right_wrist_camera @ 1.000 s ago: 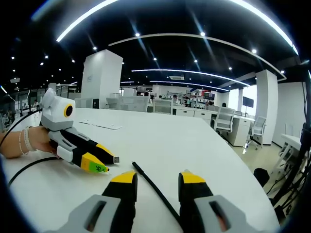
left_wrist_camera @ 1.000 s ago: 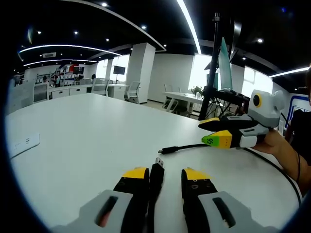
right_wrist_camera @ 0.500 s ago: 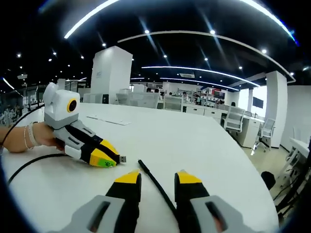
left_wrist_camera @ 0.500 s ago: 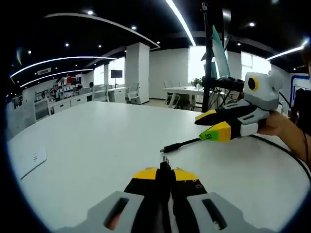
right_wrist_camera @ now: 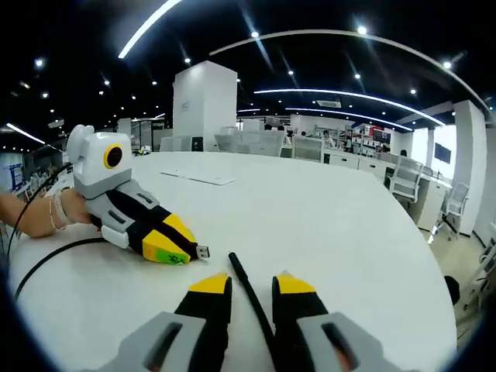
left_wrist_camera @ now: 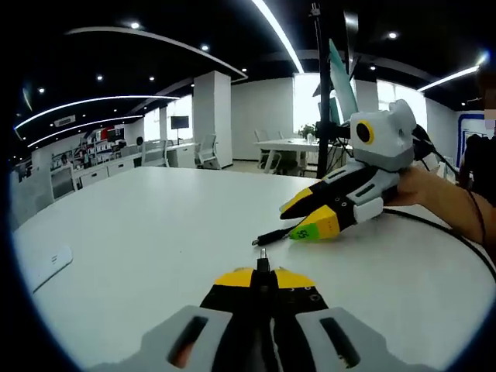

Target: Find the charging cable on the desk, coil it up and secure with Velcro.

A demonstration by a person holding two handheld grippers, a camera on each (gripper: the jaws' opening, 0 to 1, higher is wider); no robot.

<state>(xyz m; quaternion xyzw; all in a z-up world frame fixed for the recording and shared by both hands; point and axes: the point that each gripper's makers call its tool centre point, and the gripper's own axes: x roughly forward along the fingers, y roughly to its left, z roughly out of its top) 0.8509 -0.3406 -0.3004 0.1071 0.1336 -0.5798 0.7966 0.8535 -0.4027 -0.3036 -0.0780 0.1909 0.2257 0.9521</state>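
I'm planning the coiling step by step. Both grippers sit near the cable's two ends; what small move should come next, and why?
Probably close the right gripper on the cable. Its fingers stand apart either side of that black end, not yet pinching it, while the left gripper is already shut on the USB plug. With both ends held, coiling on the desk could begin.

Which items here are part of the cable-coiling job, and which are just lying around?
Job:
- charging cable, black, running between the right gripper's jaws
- its USB plug end, clamped in the left gripper

Lying about:
- flat white device near the desk edge
- flat white item further up the desk
- office chairs behind

No Velcro strap can be made out.
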